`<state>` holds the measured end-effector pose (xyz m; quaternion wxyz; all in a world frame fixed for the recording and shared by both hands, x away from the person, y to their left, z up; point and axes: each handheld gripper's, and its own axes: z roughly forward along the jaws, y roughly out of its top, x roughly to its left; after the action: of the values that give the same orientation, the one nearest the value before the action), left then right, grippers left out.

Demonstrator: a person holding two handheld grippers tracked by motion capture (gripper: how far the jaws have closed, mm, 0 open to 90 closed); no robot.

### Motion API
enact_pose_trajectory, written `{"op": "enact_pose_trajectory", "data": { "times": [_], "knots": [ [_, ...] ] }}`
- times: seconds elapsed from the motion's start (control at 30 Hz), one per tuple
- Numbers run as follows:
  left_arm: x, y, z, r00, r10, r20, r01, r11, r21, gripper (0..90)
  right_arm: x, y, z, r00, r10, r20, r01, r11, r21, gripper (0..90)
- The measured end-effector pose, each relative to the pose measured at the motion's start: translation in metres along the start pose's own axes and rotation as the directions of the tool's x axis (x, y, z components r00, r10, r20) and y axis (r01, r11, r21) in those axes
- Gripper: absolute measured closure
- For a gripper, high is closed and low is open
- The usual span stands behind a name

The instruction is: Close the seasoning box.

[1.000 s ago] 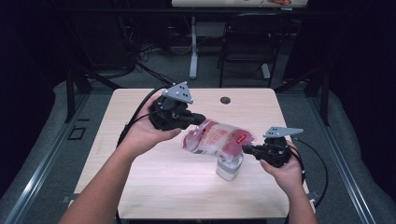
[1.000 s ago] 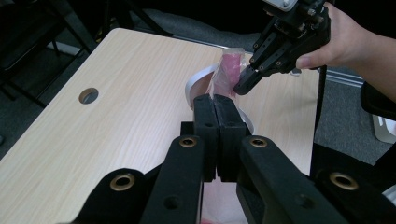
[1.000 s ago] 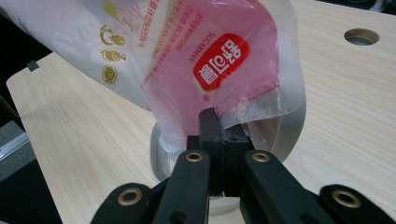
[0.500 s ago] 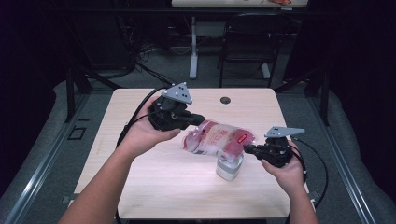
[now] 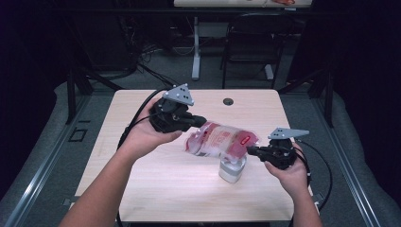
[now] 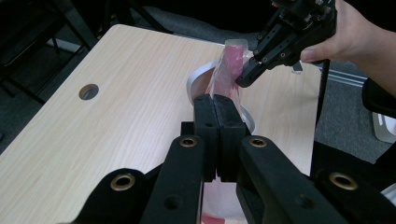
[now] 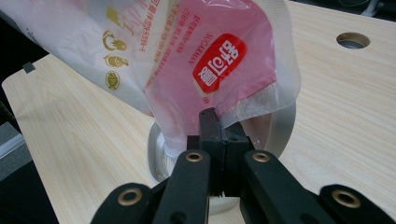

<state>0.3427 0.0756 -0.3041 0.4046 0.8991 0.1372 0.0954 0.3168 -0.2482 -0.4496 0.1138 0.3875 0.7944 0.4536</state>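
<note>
Comparing with the high view of a second back: no visible change; both hands, bag and jar sit where they were. Judgement: a held pause with the bag poised over the jar, pouring not visibly begun.

Left tongs (image 5: pixel 202 121) pressed together, pinching the bag (image 5: pixel 221 141) at its 10 o'clock end. Right tongs (image 5: pixel 251 151) likewise pressed together on the bag's 4 o'clock corner; in the right gripper view the film is nipped between the pads. Bag hangs stretched between the two, clear of the worktop (image 5: pixel 142 189), directly above the jar (image 5: pixel 231 169).

Bag: clear film, pink and red print, a pale mass inside; contents uncertain. Jar: upright at 4 o'clock of the worktop's centre, mouth open, interior mostly hidden by the bag; fill level cannot be told.
</note>
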Motion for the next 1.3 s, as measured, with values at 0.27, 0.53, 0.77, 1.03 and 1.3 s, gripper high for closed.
{"op": "enact_pose_trajectory", "data": {
  "times": [0.27, 0.53, 0.77, 1.03, 1.3],
  "knots": [
    [0.001, -0.003, 0.0, 1.0, -0.003, 0.001, 0.003, 1.0, 0.001, 89.7, 0.001, 0.0, 0.001, 1.0, -0.001, 0.004, 0.001, 1.0, 0.003, 90.0],
    [0.003, -0.009, -0.001, 0.9999, -0.013, -0.005, 0.013, 0.9999, 0.003, 89.4, 0.001, 0.0, 0.001, 1.0, -0.002, 0.007, 0.002, 1.0, -0.006, 90.0],
    [0.006, -0.018, -0.001, 0.9996, -0.024, -0.016, 0.025, 0.9996, 0.014, 89.2, 0.002, 0.001, 0.004, 1.0, -0.005, 0.004, 0.005, 1.0, -0.002, 90.0],
    [0.009, -0.031, -0.002, 0.9989, -0.041, -0.023, 0.041, 0.9991, 0.008, 89.6, 0.0, 0.001, 0.003, 0.9999, -0.001, -0.012, 0.0, 0.999, -0.033, 89.8],
    [0.01, -0.04, -0.003, 0.9984, -0.045, -0.035, 0.045, 0.999, 0.002, 90.0, 0.0, 0.001, 0.003, 0.9994, -0.002, -0.035, 0.0, 0.998, -0.059, 87.5]
  ]
}}
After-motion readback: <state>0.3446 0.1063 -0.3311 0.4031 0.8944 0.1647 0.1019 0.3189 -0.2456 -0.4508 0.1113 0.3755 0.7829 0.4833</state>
